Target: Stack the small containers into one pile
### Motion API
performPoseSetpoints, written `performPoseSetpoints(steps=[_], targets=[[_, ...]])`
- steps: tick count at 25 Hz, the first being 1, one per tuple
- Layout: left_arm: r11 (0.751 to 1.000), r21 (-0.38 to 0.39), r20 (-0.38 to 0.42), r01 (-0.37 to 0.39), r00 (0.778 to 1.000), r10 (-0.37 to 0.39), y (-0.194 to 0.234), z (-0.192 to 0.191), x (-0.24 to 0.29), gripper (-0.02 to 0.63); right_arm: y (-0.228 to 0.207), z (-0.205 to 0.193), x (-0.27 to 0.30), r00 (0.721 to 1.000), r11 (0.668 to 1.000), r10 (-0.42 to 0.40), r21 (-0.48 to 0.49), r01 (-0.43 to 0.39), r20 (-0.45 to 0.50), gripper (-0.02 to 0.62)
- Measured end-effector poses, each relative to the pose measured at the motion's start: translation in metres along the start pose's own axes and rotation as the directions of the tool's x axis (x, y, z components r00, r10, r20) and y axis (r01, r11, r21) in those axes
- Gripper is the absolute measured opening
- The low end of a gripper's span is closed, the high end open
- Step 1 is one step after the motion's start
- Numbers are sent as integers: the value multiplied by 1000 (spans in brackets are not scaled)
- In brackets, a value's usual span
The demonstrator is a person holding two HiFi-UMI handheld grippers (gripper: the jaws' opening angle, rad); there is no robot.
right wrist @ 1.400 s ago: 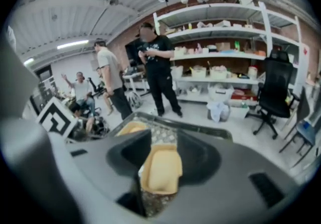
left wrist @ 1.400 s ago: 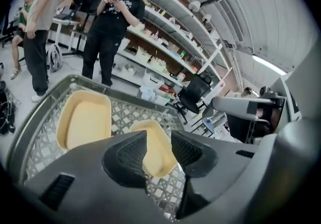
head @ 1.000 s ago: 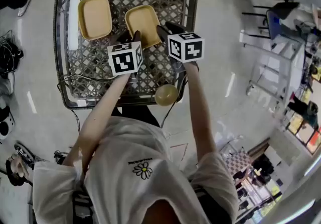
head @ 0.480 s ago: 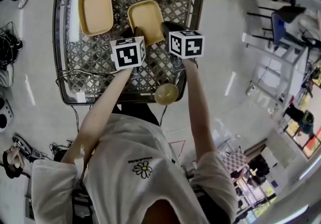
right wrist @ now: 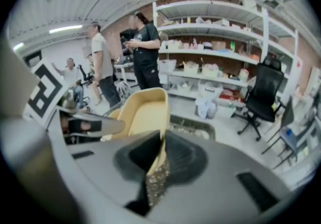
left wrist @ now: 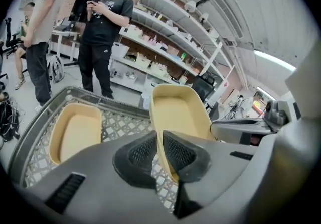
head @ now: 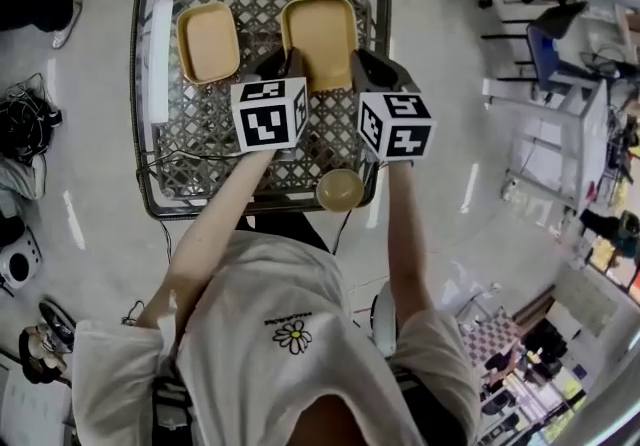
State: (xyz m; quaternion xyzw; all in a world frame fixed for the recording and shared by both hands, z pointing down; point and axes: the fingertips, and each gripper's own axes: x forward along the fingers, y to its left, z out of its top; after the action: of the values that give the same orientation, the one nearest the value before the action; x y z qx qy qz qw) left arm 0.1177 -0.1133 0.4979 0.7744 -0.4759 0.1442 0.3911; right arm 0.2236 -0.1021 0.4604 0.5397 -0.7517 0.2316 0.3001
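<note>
Pinching one tan container from both sides, you had the left gripper on its left wall, near the corner closest to you, and the right gripper on its right wall. In the left gripper view, the left gripper jaws had just been closing and stood nearly together. The thin rim of the tan container was clamped between the pads, one pad inside and one outside. The right gripper view showed the same: the right gripper jaws had just been closing, with the wall of the tan container caught between them. That container sat tilted, near end up, over the far right part of the wire-mesh table. It looked off the mesh, but you couldn't confirm contact at its far end. The second container lay flat on the mesh at far left, open side up, apart from the held one, and the left gripper view showed that second container too. A small round bowl sat at the table's near edge, between your forearms. People stood beyond the table, with shelves behind them.
</note>
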Motion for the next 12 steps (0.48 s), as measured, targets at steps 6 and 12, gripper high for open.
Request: performPoseSetpoints(steps=[6,12], targets=[[988,126,185,90,976,-112,-45,72,-70,57,19,69,-86,969,990,-118,-51,132,215,49],[962,259,373,80,911,-177,-80,124,-152,54,46,119,-161,897,982,-147,-48,184,418,49]])
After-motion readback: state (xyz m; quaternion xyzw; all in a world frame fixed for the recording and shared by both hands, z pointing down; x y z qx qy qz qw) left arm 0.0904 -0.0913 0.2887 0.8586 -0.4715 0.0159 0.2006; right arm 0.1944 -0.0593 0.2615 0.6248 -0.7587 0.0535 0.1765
